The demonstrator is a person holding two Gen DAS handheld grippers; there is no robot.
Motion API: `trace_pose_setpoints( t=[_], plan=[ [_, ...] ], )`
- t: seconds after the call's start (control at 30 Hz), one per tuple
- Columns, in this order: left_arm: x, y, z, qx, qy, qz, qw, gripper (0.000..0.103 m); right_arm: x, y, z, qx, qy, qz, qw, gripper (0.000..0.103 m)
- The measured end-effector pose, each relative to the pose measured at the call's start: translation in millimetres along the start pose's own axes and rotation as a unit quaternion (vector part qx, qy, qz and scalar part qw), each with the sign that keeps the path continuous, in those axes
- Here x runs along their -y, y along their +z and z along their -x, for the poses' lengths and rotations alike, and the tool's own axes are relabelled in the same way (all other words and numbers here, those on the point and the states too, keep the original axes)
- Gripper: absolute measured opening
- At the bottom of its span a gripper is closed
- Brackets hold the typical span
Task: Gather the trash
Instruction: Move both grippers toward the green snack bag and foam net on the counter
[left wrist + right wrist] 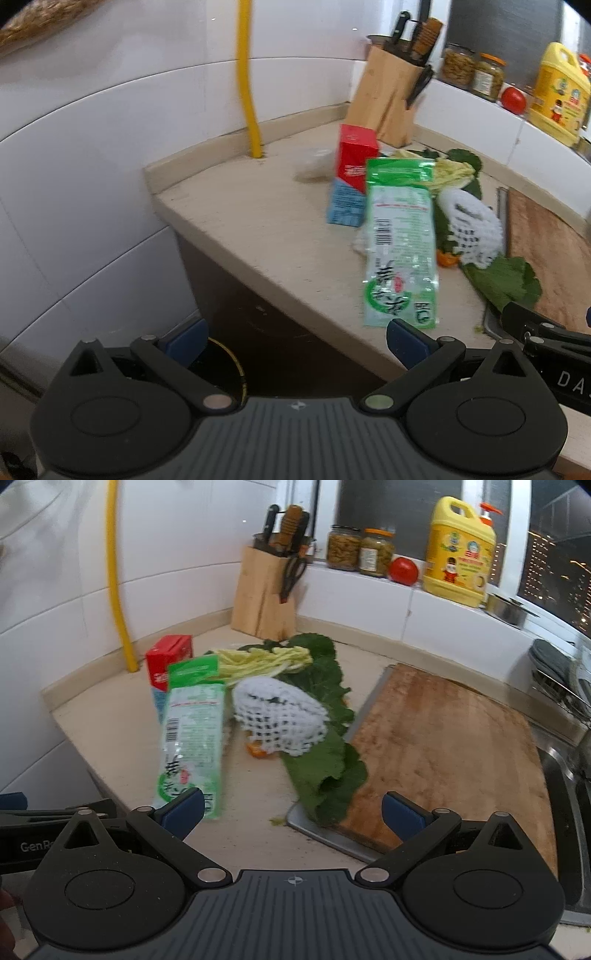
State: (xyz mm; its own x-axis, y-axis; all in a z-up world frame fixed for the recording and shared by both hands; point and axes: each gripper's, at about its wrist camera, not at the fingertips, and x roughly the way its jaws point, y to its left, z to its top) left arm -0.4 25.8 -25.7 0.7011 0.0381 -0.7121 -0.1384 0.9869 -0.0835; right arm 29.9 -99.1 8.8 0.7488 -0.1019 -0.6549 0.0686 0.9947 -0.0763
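Both empty: left gripper [295,341] and right gripper [293,810] gape wide; green wrapper [192,738] lies just ahead.

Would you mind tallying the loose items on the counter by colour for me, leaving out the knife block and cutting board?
Green: 2, the plastic packet and the leafy greens
White: 1, the foam fruit net
Red and blue: 1, the carton
Pale yellow: 1, the vegetable stalks
Orange: 1, a small scrap
Total: 6
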Motion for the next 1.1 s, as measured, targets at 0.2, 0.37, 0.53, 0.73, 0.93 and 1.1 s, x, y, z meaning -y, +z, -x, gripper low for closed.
trace_pose_setpoints(
  t=[0.2, 0.37, 0.53, 0.73, 0.93, 1.1],
  plan=[
    [-15.8, -2.8, 3.1, 0.001, 0.025, 0.019, 0.9995, 0.099, -16.8, 3.4, -2.0, 0.0, 0.023, 0.02, 1.0, 0.103],
    [-24.8, -4.6, 3.0, -0.002, 0.036, 0.03, 0.9989, 0.099, -27.3, 5.0, -4.0, -0.002, 0.034, 0.033, 0.999, 0.103],
    [-27.5, -3.4, 0.2, -0.008, 0.041, 0.032, 0.9986, 0.098, -32.9, 5.5, -7.3, -0.008, 0.039, 0.037, 0.999, 0.103],
    [-25.0, -2.0, -1.2, -0.009, 0.041, 0.027, 0.9988, 0.098, -31.7, 6.6, -9.8, -0.01, 0.036, 0.035, 0.999, 0.103],
    [-22.2, -0.8, -2.7, -0.008, 0.044, 0.025, 0.9987, 0.098, -29.7, 7.4, -11.3, -0.01, 0.035, 0.035, 0.999, 0.103],
    [-20.4, -0.7, -3.6, -0.008, 0.05, 0.024, 0.9984, 0.097, -29.1, 7.7, -13.7, -0.012, 0.038, 0.038, 0.998, 0.103]
  ],
)
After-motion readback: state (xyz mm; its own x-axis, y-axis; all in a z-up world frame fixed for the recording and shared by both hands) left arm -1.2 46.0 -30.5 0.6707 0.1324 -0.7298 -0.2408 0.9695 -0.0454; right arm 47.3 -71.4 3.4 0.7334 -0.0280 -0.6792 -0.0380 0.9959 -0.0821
